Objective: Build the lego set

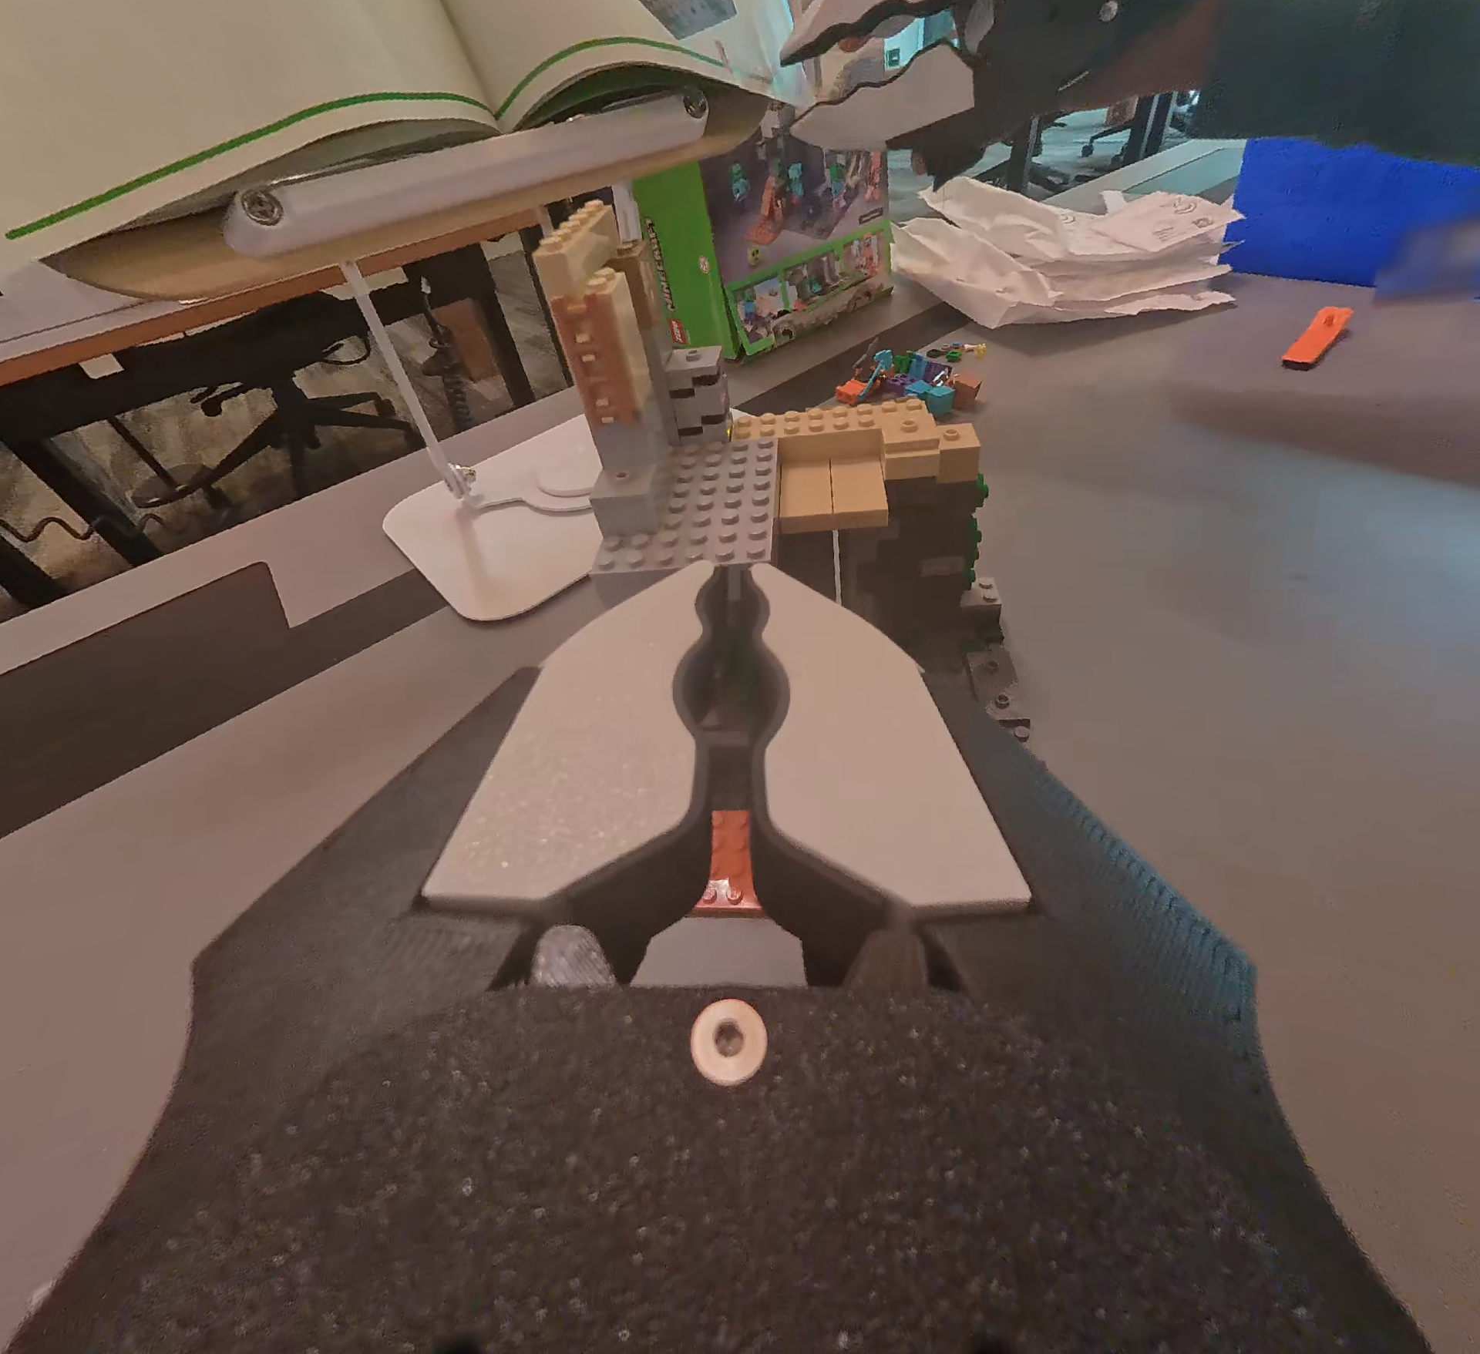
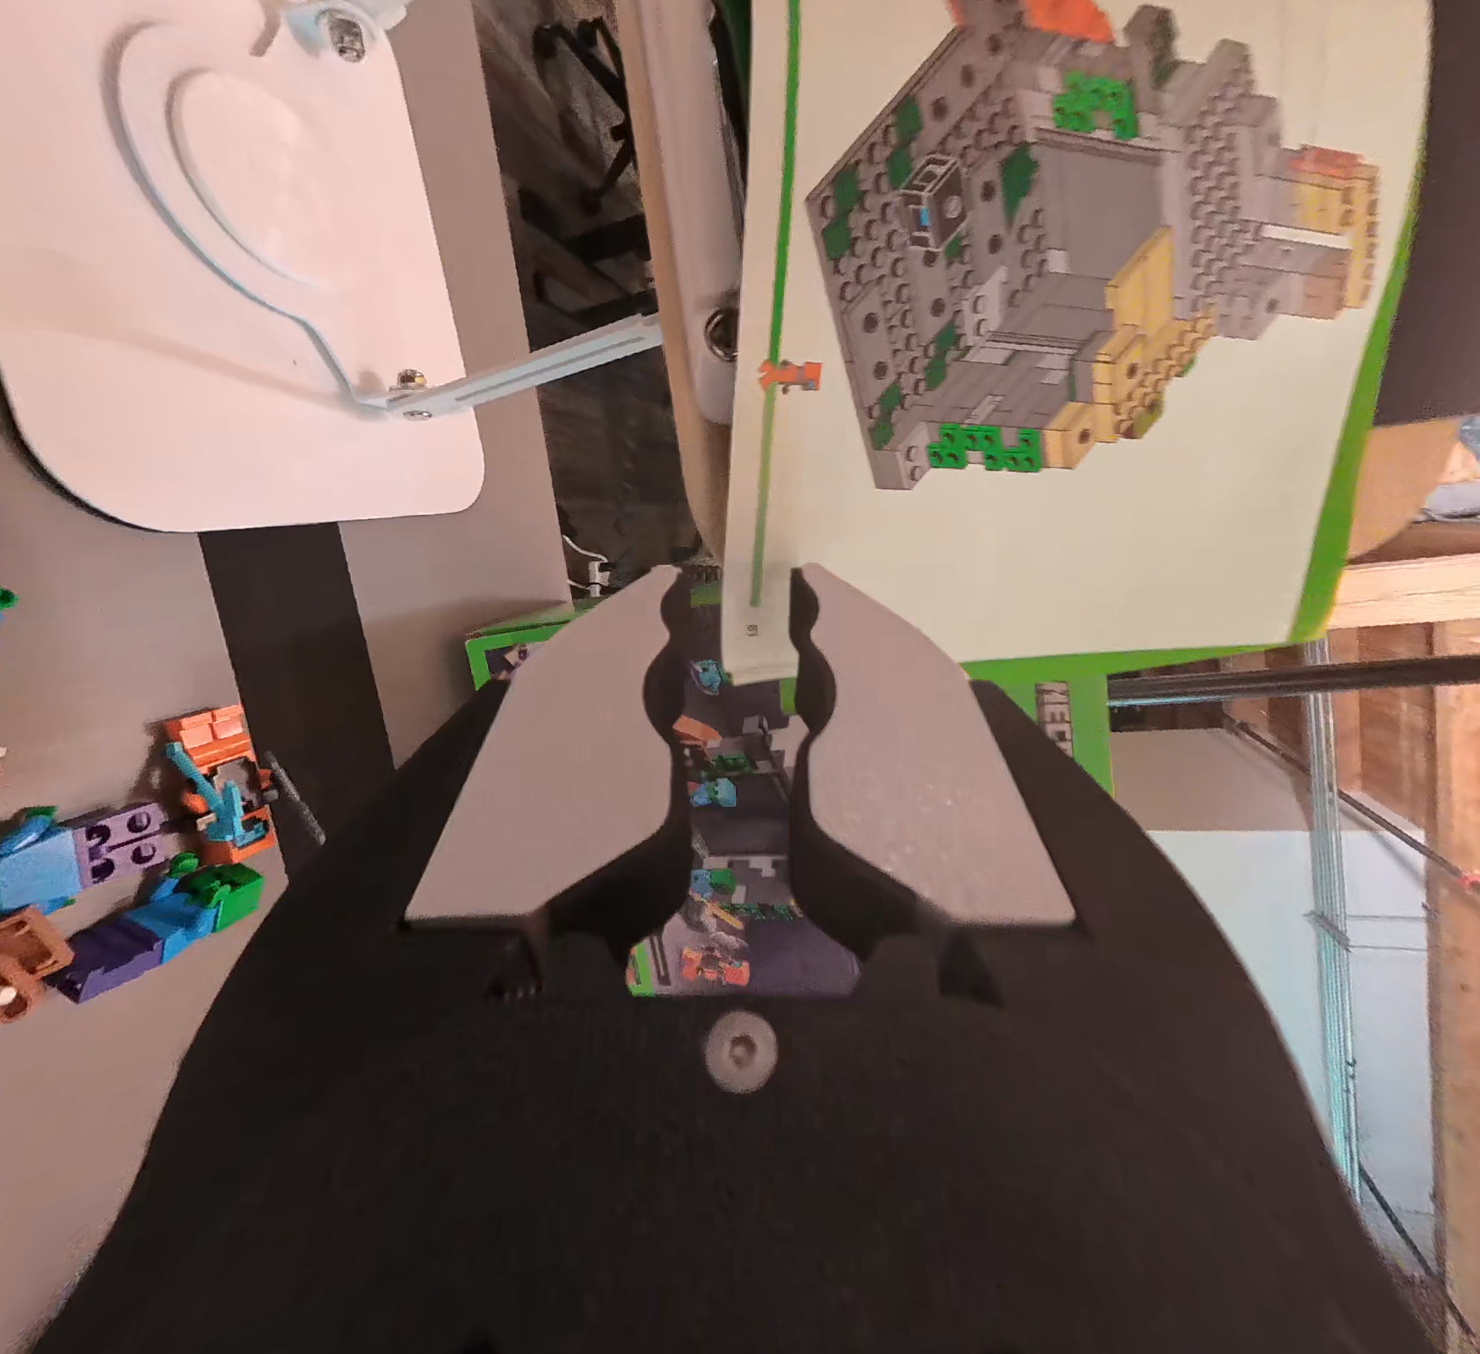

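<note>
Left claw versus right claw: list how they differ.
The left claw is nearly closed; the right claw stands clearly wider. The left claw's tips meet the edge of the lego build's grey plate, though whether it grips is unclear; the right claw has a page corner of the instruction booklet between its fingers. Both have pale grey fingers on black bodies.

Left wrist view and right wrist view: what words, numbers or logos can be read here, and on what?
I don't quote writing; here is what bears it.
Instruction booklet: large print beside part drawings, legible.
Green set box: brand and title print, legible.
White crumpled papers: small marks, too blurred to read.
Lego model: none seen.
</note>
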Demonstrator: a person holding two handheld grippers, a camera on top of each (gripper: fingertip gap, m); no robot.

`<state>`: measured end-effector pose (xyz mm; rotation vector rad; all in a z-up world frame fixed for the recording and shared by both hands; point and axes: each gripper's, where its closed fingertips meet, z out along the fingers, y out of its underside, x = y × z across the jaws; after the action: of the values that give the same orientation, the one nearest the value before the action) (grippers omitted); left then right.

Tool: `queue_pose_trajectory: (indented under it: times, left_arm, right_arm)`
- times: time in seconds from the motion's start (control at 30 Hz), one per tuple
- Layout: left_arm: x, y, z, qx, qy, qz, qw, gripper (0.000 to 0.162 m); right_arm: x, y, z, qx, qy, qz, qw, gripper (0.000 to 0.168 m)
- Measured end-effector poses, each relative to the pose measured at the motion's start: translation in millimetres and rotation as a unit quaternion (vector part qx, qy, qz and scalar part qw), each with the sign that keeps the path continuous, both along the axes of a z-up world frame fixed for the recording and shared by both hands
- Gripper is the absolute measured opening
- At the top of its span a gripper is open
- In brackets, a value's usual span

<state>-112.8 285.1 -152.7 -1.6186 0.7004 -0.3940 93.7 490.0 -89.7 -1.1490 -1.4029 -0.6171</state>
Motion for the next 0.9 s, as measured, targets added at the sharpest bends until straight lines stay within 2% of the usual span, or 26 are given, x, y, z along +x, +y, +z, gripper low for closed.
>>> queue_pose_trajectory:
  times: [0.3, 0.53, 0.9]
  left_arm:
    - [2.0, 0.4, -4.9, -0.009, 0.002, -0.006, 1.0, 0.003]
    - [1.0, 0.7, -4.4, -0.009, 0.002, -0.004, 1.0, 0.003]
    - [3.3, -0.6, -4.7, -0.009, 0.004, -0.008, 1.0, 0.003]
  right_arm:
    - [6.3, 4.4, -3.8, -0.013, -0.014, -0.003, 1.0, 0.001]
    - [7.9, 3.5, 1.7, -0.023, -0.008, -0.001, 1.0, 0.0]
    - [2.4, 2.6, 31.7, -0.019, 0.047, 0.0, 0.999, 0.0]
